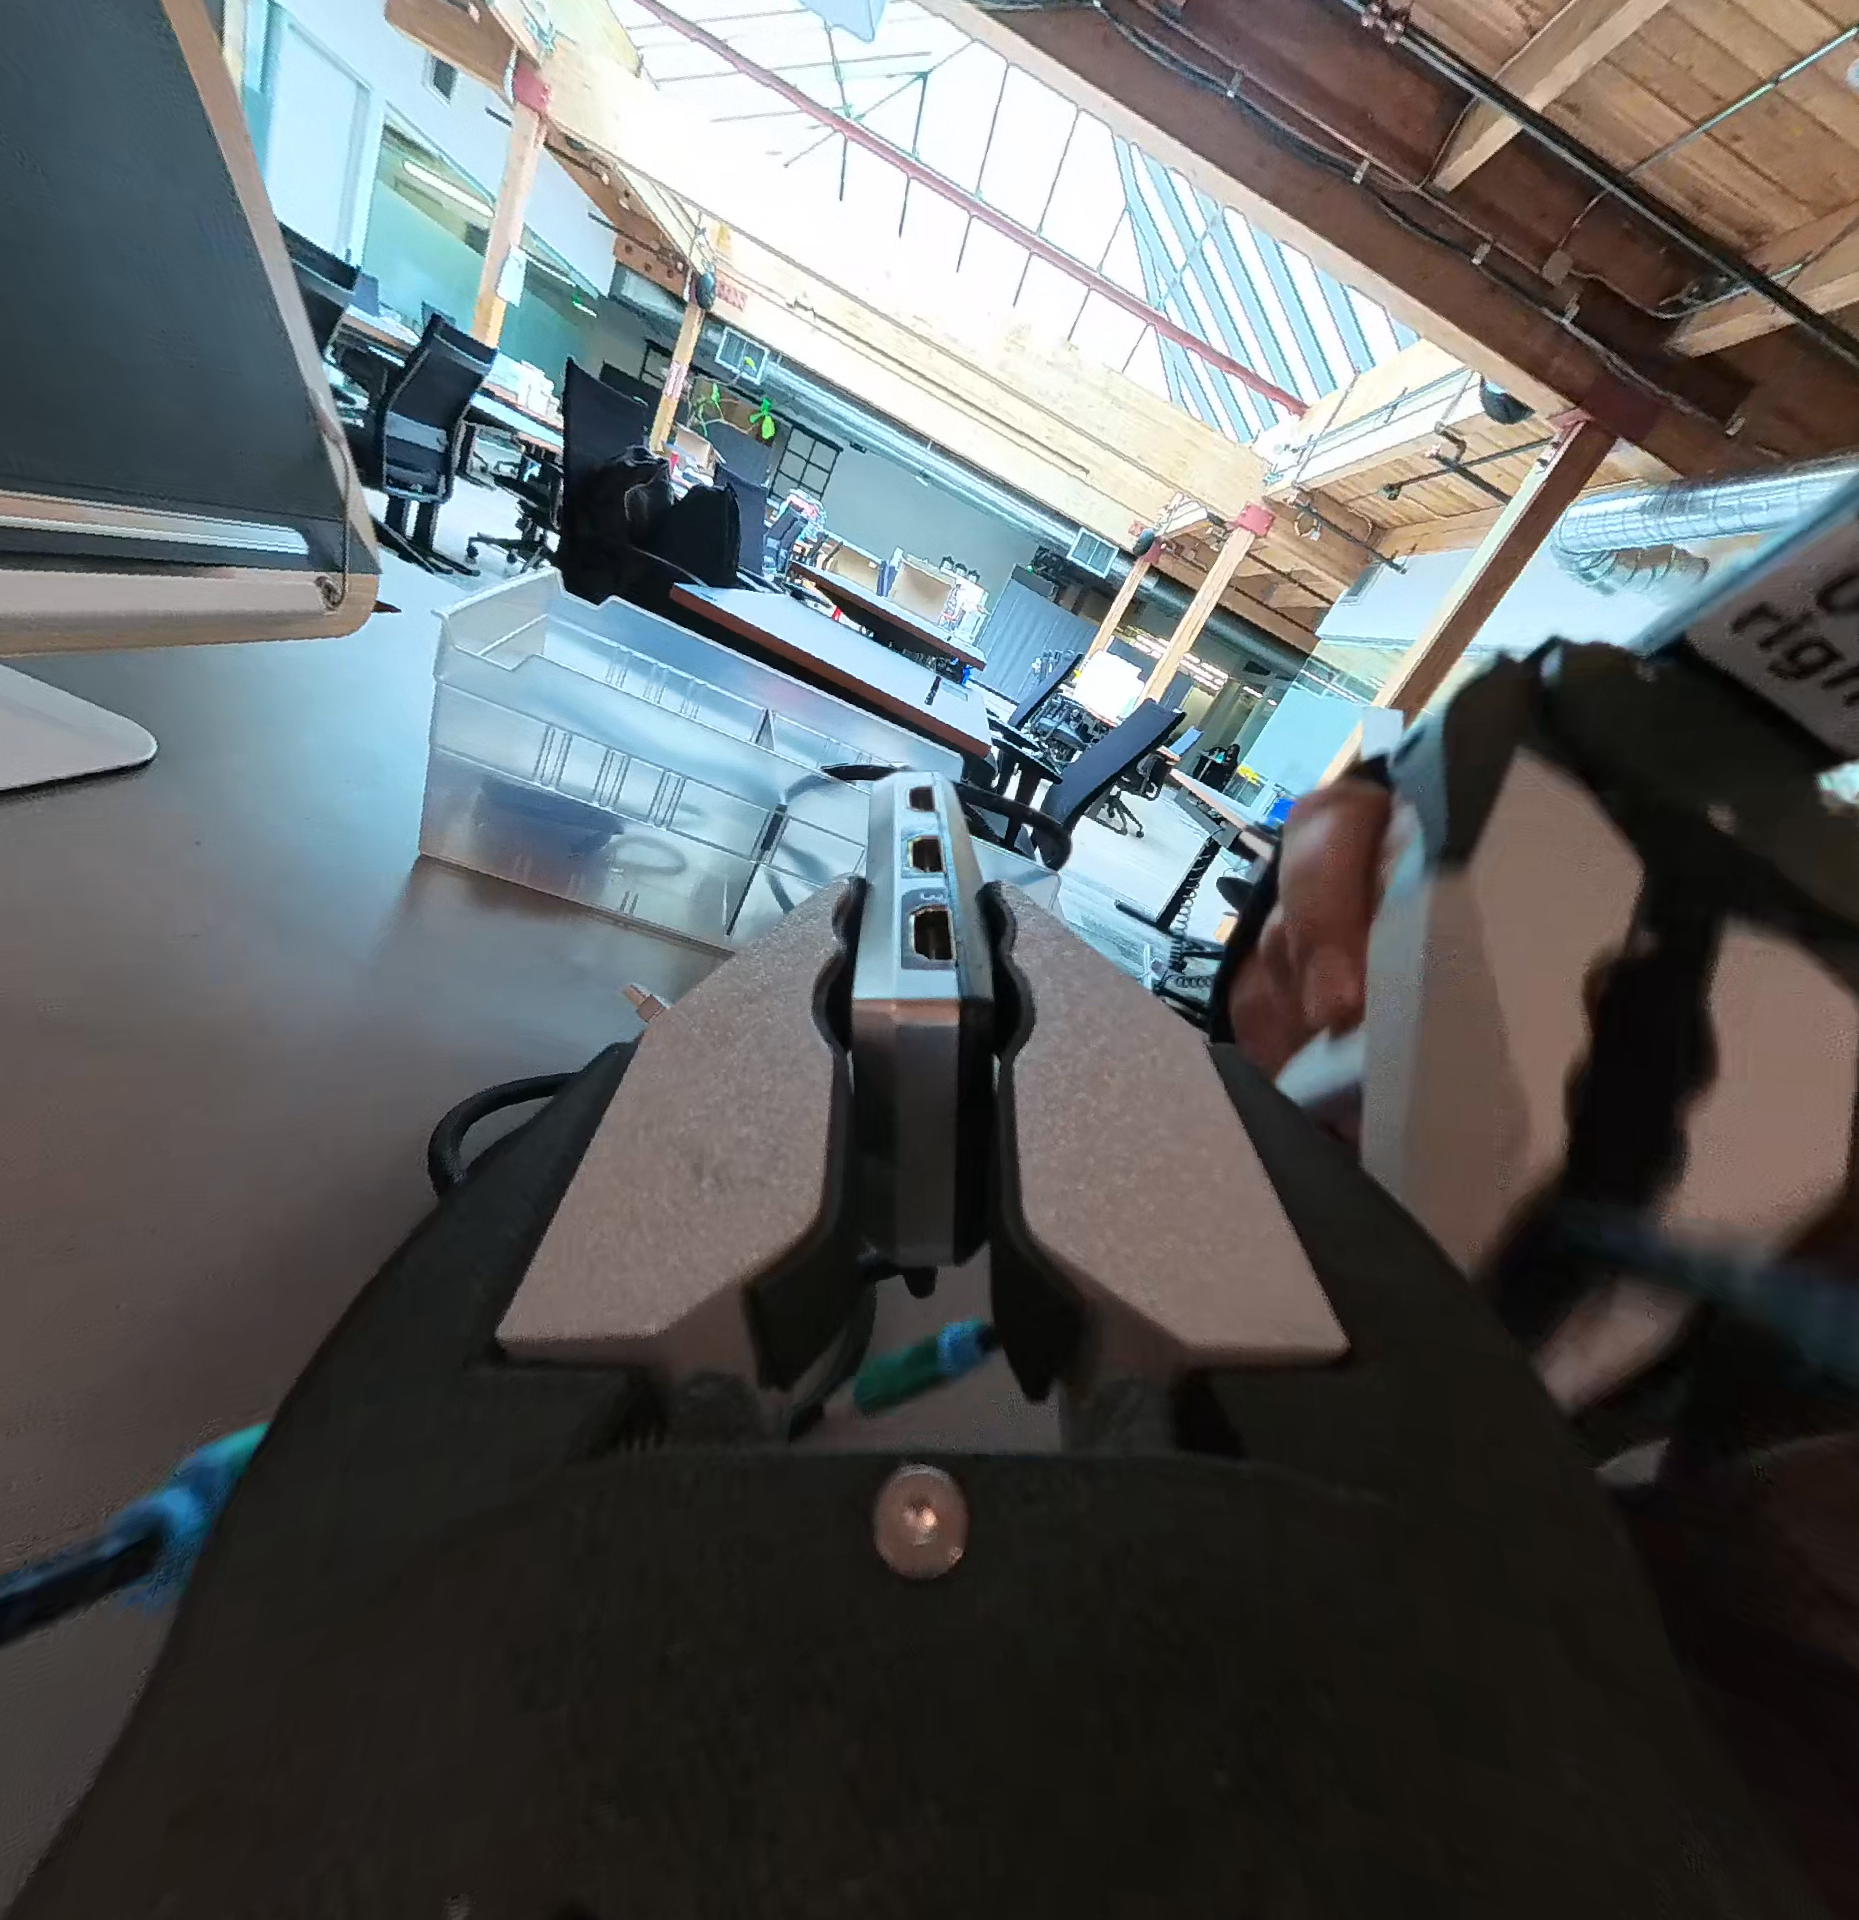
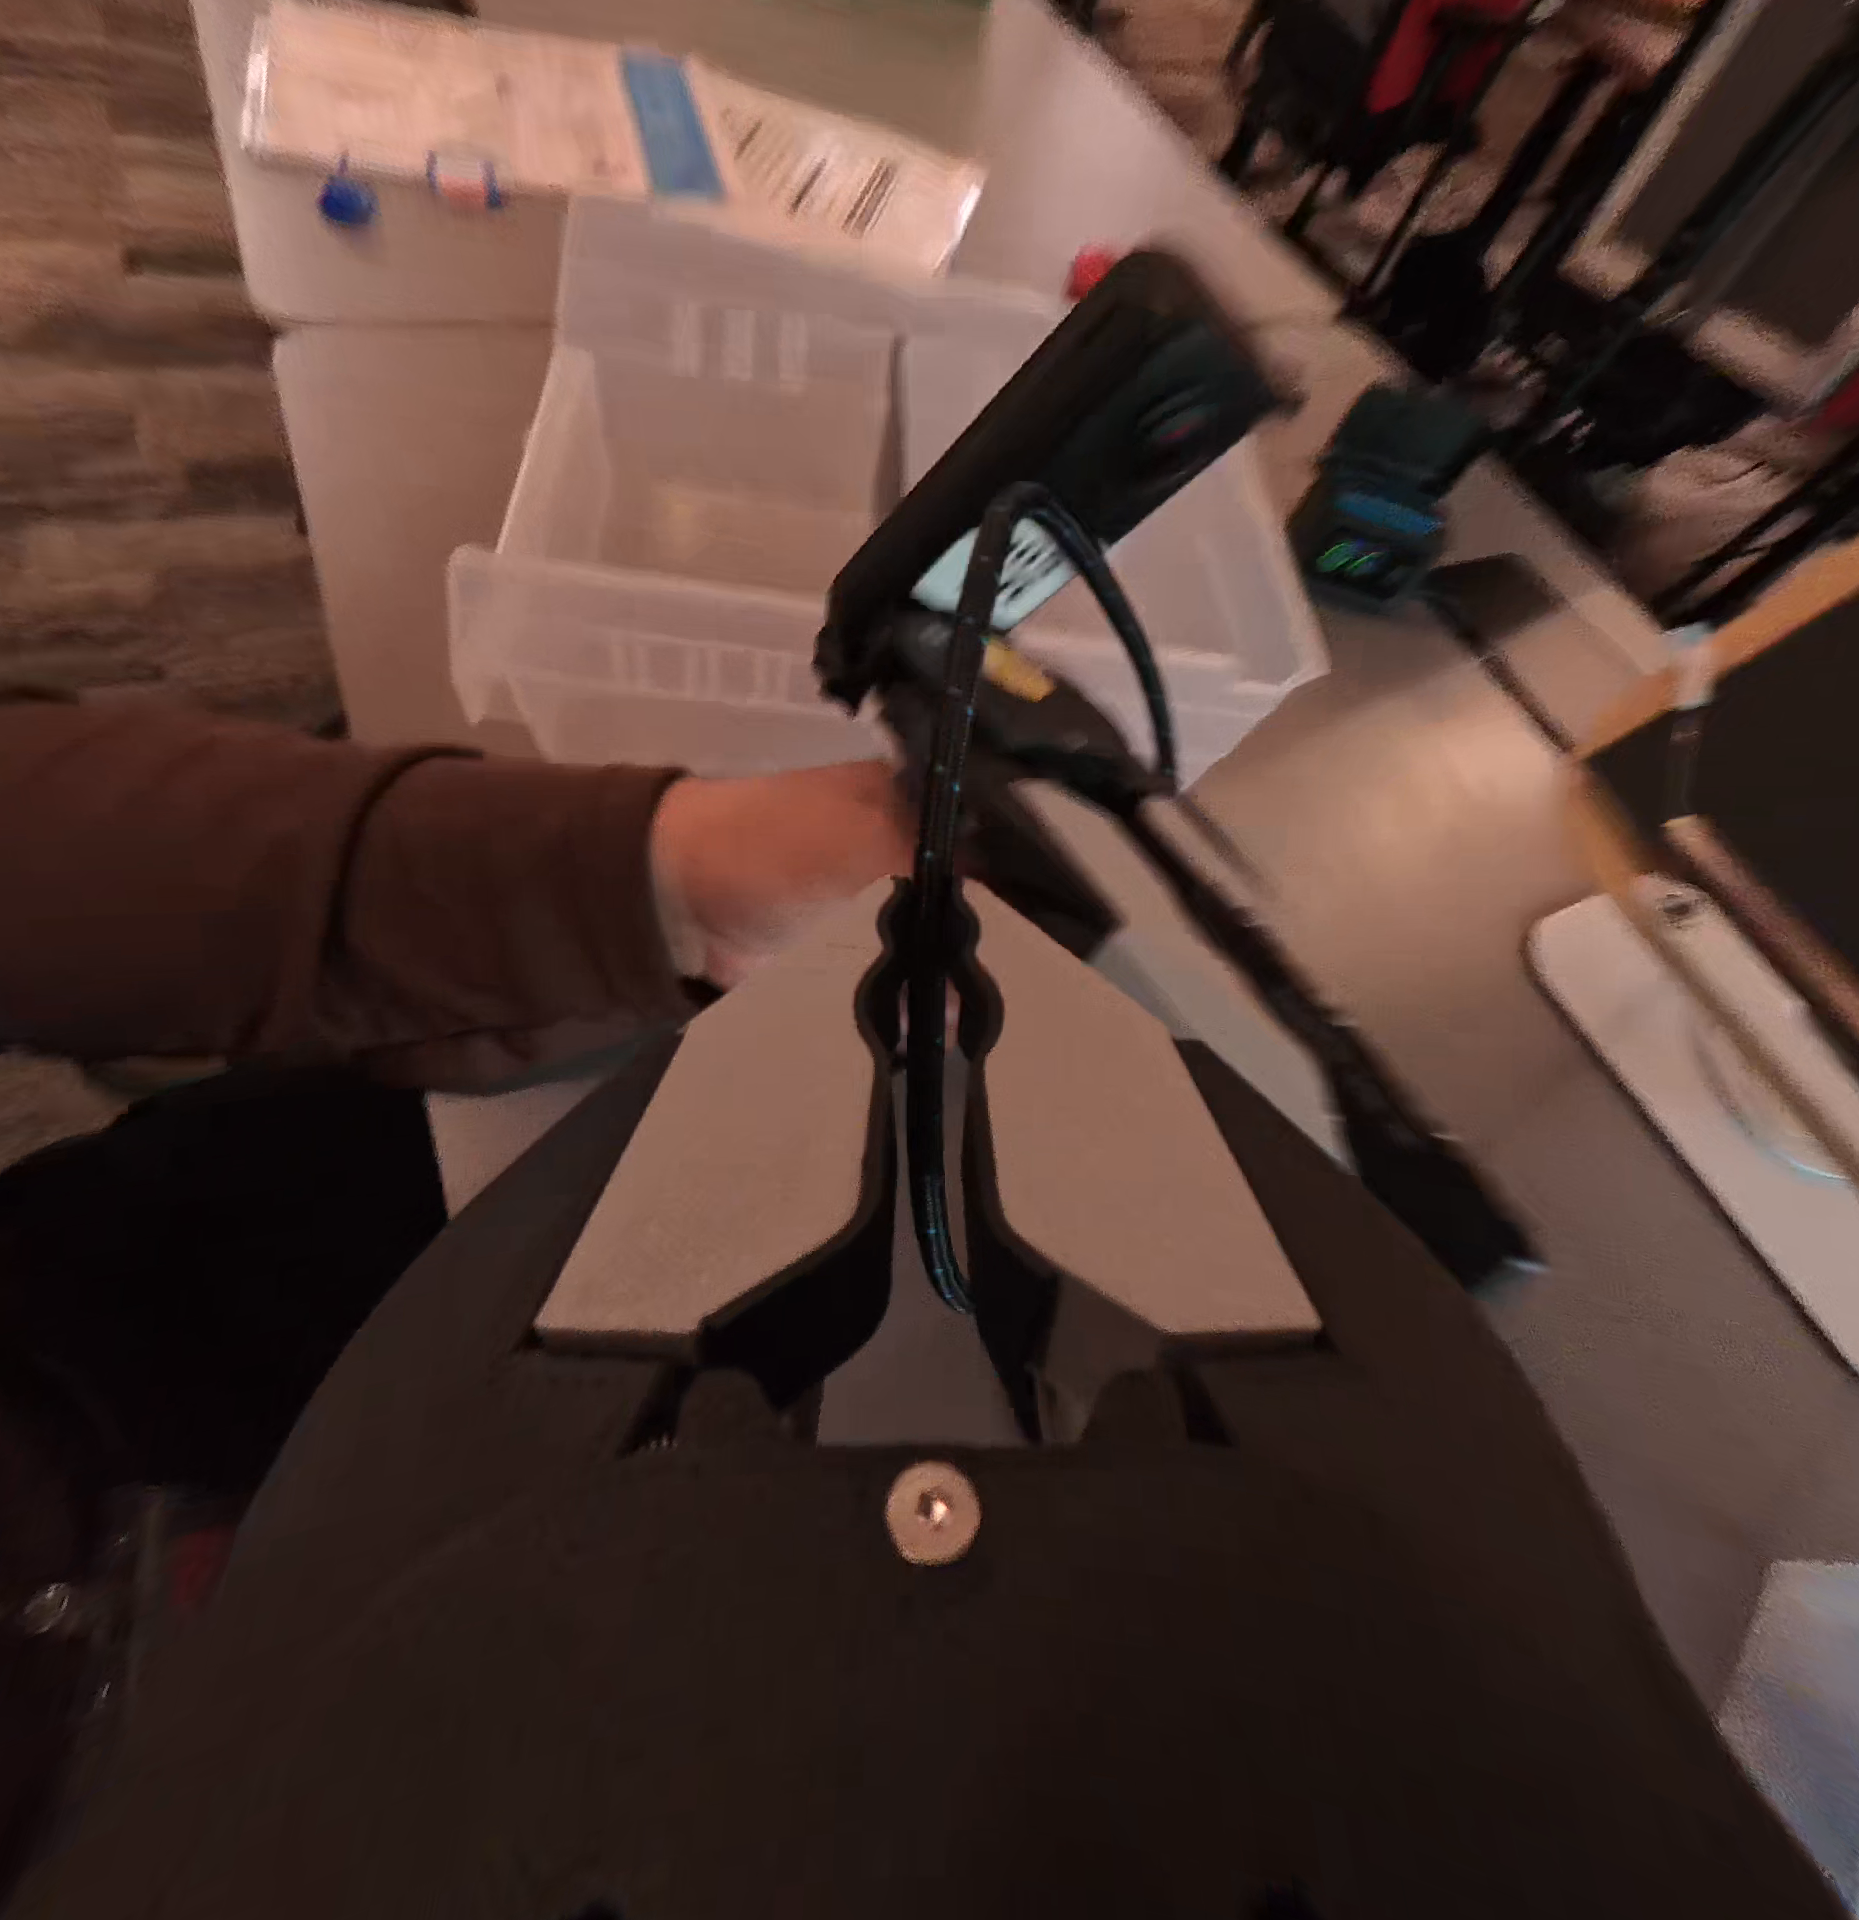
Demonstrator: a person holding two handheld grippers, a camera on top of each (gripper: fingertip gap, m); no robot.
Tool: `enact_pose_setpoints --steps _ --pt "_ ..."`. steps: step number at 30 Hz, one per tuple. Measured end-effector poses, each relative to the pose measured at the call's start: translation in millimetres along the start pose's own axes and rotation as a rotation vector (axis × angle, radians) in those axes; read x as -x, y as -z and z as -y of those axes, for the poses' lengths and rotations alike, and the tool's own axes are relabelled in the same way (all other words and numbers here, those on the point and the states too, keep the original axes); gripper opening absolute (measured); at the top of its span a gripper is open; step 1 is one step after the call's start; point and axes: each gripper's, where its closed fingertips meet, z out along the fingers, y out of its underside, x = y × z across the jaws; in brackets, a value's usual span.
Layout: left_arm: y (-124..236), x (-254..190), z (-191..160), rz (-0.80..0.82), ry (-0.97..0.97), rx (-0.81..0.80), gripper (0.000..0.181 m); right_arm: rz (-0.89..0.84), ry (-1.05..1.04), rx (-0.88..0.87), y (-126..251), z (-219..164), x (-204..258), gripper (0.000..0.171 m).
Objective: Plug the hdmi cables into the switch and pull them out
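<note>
My left gripper [image 1: 923, 940] is shut on a slim grey HDMI switch [image 1: 930, 894], held on edge with its row of empty ports facing up and away. The right gripper's body [image 1: 1590, 935] looms blurred at the right of the left wrist view. My right gripper [image 2: 930, 925] is shut on a black braided HDMI cable [image 2: 946, 810] that runs between the jaws and loops up over the left gripper's black body [image 2: 1050, 457]. A person's hand [image 2: 779, 862] in a brown sleeve holds that left gripper. The cable's plug is not visible.
A clear plastic bin [image 1: 613, 769] stands on the grey table [image 1: 229, 987], also in the right wrist view [image 2: 717, 540]. A monitor [image 1: 125, 312] on a white foot [image 2: 1683, 1091] stands beside it. White boxes [image 2: 405, 270] lie behind the bin. Another black cable [image 2: 1351, 1060] trails over the table. One gripper's finger ends stand about 10 centimeters off the other's.
</note>
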Motion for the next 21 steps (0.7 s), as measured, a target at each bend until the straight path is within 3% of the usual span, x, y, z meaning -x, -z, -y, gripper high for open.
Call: enact_pose_setpoints --steps 4,7,11,15,21 --pt "-2 -6 -2 -0.035 -0.001 0.016 0.020 -0.142 -0.077 -0.174 49 38 -56 0.002" --pt "-5 -17 -5 -0.078 -0.048 0.036 0.020 -0.284 -0.126 -0.309 105 57 -106 0.002" --pt "-4 -25 0 -0.101 -0.101 0.014 0.020 -0.425 -0.122 -0.386 184 65 -136 0.002" --pt "-1 -23 6 -0.087 -0.100 -0.018 0.020 -0.545 -0.093 -0.294 249 55 -149 0.002" --pt "0 -20 8 -0.070 -0.097 -0.030 0.020 -0.633 -0.112 -0.037 304 3 -166 0.003"
